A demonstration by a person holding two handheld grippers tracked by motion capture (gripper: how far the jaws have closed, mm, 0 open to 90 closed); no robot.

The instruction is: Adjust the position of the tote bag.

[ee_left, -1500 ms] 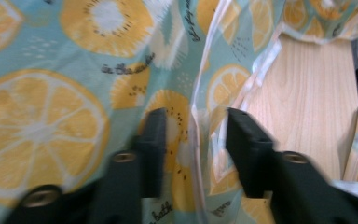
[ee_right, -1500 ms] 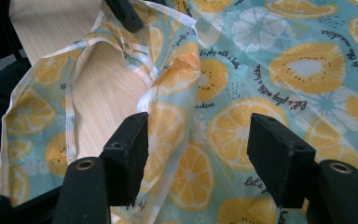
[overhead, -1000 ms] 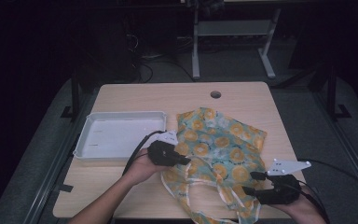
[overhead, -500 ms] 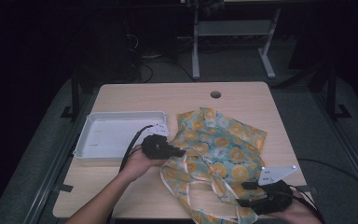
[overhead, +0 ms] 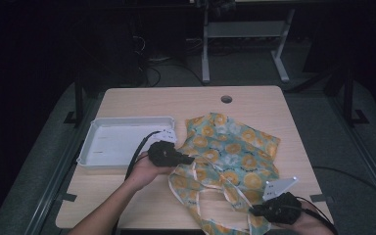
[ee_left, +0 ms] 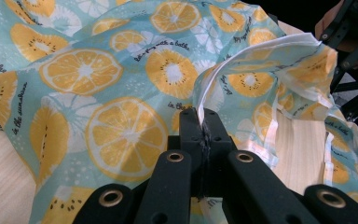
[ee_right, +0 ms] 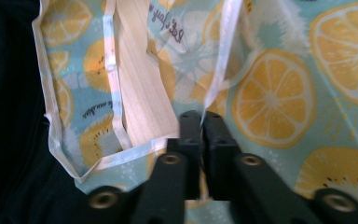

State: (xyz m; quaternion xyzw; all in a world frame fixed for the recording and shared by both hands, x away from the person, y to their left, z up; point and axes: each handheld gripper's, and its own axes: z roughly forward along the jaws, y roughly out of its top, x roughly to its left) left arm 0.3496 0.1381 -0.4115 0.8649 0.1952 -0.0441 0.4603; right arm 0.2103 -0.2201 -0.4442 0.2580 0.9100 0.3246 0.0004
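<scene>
A: High view, item one: citrus-print cloth [overhead: 230,156] on tabletop [overhead: 176,100], just right of white tray [overhead: 122,142]. Grips?

B: Left hand-held gripper [overhead: 188,159] clamped on cloth's tray-side edge; right hand-held gripper [overhead: 251,211], jaws just closed, pinches its white trim, farther from tray.

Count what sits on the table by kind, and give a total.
Patterned cloth: 1
White tray: 1
Grippers: 2, left gripper and right gripper, each shut on the cloth
Total: 4
</scene>
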